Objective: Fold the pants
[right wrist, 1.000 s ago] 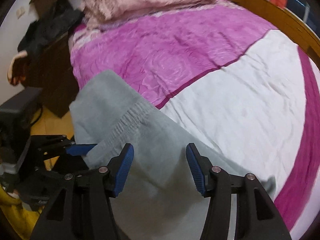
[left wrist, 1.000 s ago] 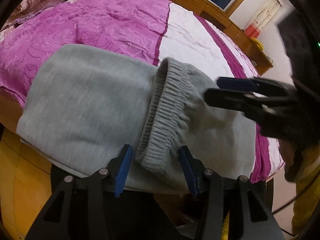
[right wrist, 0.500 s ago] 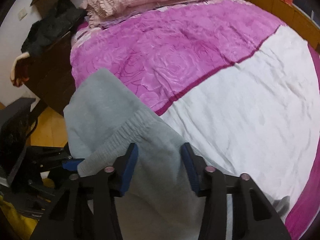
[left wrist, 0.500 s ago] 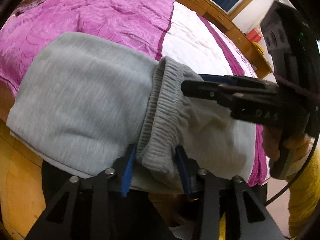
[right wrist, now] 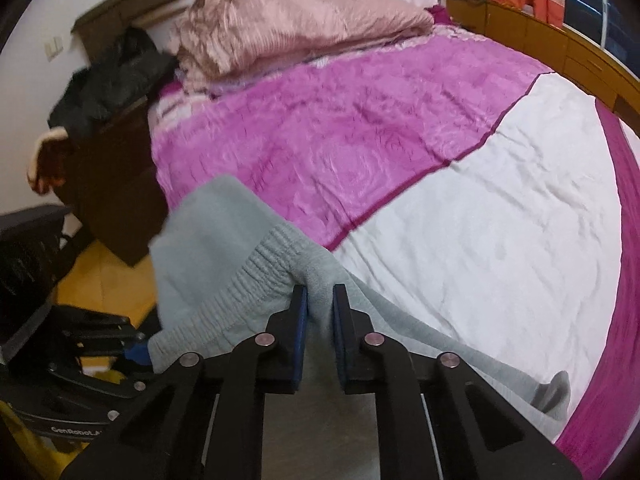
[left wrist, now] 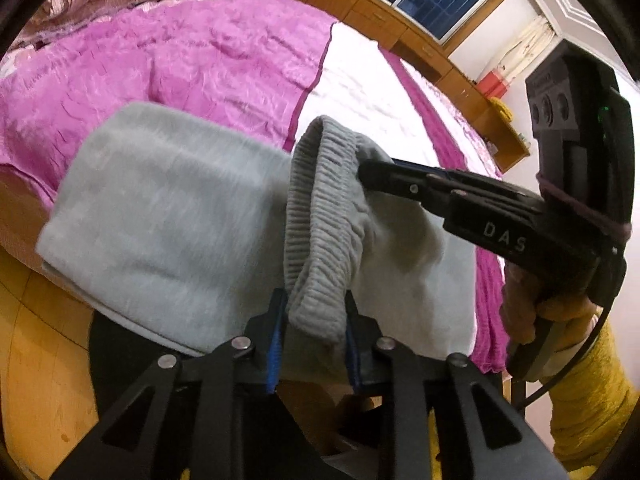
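Left wrist view: the grey sweatpants [left wrist: 168,216] lie folded on the near edge of the bed [left wrist: 200,64], over the magenta and white bedspread [left wrist: 360,92]. The ribbed elastic waistband [left wrist: 320,220] stands raised in a loop above the flat fabric. The left gripper [left wrist: 314,336] has the near end of this waistband between its blue-padded fingers [left wrist: 273,356]; the fingers are closing, with both pads against the fabric. To the right, the right gripper [left wrist: 368,170] reaches in from the side, its tip at the far end of the waistband. A hand [left wrist: 532,308] with a yellow sleeve [left wrist: 588,392] holds its handle.

Right wrist view: the right gripper's fingers [right wrist: 300,320] are pressed together, pinching a bunch of grey fabric just beside the waistband. A pink quilt [right wrist: 296,28] lies at the head of the bed.
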`<state>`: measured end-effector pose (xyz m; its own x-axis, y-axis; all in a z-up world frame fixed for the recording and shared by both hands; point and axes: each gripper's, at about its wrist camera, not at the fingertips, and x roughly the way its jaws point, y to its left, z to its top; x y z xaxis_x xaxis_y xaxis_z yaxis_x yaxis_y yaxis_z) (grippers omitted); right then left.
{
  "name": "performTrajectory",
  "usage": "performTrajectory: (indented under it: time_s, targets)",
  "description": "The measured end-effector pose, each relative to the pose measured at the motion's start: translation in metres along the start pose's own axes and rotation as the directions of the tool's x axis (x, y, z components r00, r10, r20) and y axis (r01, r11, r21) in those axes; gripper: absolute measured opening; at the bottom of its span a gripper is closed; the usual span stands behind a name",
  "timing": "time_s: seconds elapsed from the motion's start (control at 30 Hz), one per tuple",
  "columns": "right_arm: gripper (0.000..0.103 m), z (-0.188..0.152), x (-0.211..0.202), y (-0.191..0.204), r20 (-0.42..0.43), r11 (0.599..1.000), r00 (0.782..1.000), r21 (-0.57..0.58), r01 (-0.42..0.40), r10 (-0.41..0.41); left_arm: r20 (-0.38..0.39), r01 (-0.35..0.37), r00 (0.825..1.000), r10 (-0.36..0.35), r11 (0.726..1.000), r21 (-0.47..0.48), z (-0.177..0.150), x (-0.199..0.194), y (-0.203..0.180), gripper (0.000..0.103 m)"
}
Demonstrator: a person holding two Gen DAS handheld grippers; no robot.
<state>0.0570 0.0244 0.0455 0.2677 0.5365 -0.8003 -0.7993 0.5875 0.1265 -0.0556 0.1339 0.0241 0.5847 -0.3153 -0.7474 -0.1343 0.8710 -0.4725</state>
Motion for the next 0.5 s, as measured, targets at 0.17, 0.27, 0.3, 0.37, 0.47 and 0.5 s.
performTrajectory:
  time_s: [0.17,0.27,0.3,0.37,0.47,0.5]
  targets:
    - [0.005,0.013,-0.015,0.009,0.055,0.999,0.998,0.02,-0.035,0.034,0.069,-0.029,0.997,0.028,1.0,0.004,0.007,-0.024,0.001,0.026]
    - [0.005,0.024,-0.02,0.018,0.093,0.998,0.994,0.019,-0.053,0.051,0.104,-0.043,0.994,0.043,0.999,-0.002,0.011,-0.042,0.006,0.026]
    - [0.005,0.028,-0.021,0.021,0.102,0.998,0.993,0.02,-0.059,0.056,0.114,-0.048,0.992,0.048,0.999,-0.005,0.013,-0.048,0.009,0.026]
    - [0.005,0.034,-0.02,0.026,0.113,0.997,0.991,0.018,-0.068,0.066,0.131,-0.065,0.989,0.066,0.998,-0.011,0.018,-0.056,0.014,0.026]
    - [0.005,0.045,-0.015,0.035,0.126,0.996,0.988,0.012,-0.087,0.084,0.147,-0.09,0.985,0.092,0.996,-0.023,0.022,-0.068,0.023,0.026]
    - [0.005,0.047,-0.013,0.037,0.127,0.996,0.988,0.01,-0.092,0.09,0.151,-0.101,0.983,0.104,0.995,-0.026,0.023,-0.071,0.027,0.026]
